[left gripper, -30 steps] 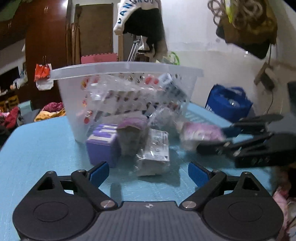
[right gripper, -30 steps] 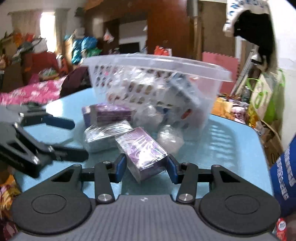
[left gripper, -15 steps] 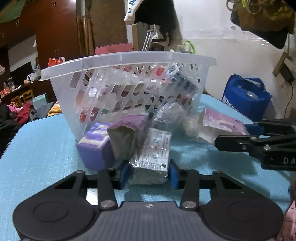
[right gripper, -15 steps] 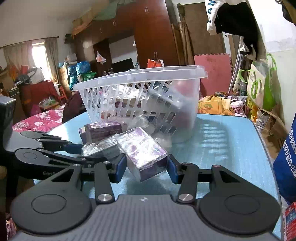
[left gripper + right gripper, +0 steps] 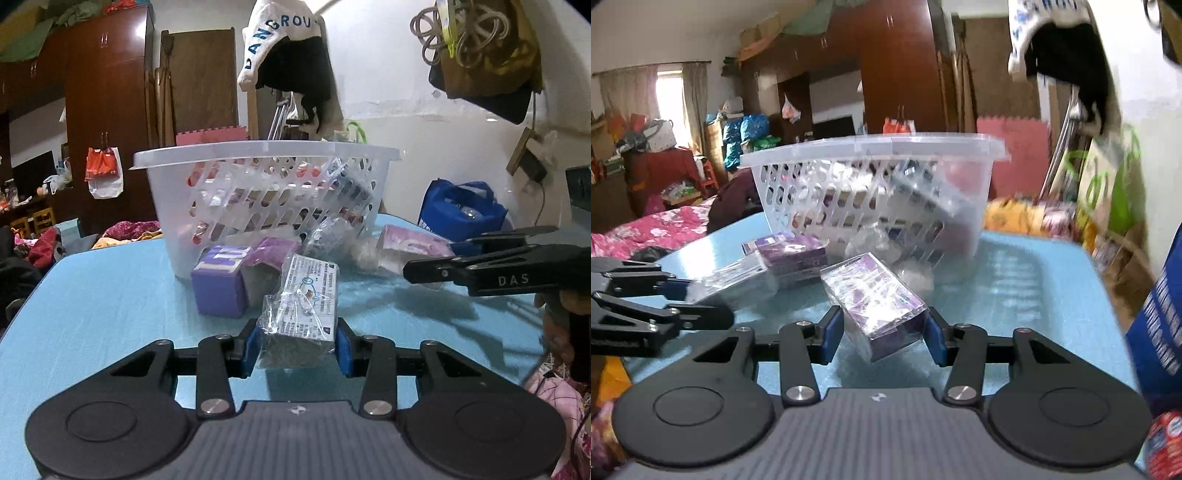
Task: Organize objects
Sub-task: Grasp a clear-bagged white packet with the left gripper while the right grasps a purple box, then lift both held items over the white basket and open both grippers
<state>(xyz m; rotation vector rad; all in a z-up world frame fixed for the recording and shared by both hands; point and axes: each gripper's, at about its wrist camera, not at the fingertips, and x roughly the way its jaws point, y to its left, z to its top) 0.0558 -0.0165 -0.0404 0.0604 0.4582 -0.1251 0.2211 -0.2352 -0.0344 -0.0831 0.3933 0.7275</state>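
My left gripper [image 5: 297,347] is shut on a plastic-wrapped white box [image 5: 304,299] and holds it just above the blue table [image 5: 92,314]. My right gripper [image 5: 882,339] is shut on a wrapped purple box [image 5: 875,295], tilted, above the table. A clear plastic basket [image 5: 266,155] holding several packets stands behind; it also shows in the right wrist view [image 5: 875,147]. A purple box [image 5: 221,280] and another wrapped purple packet [image 5: 269,254] lie in front of the basket. The right gripper shows at the right of the left wrist view [image 5: 458,258], the left gripper at the left of the right wrist view [image 5: 679,299].
Crumpled clear wrapped packets [image 5: 332,232] lie against the basket's front. A stack of purple boxes [image 5: 794,254] sits by the basket. A blue bag [image 5: 461,210] stands beyond the table's right edge. Wardrobes, clothes and a pink bed [image 5: 646,229] surround the table.
My left gripper shut on the wrapped white box and drew it back from the pile, lifting it. My right gripper raised the purple box and pulled away from the basket.
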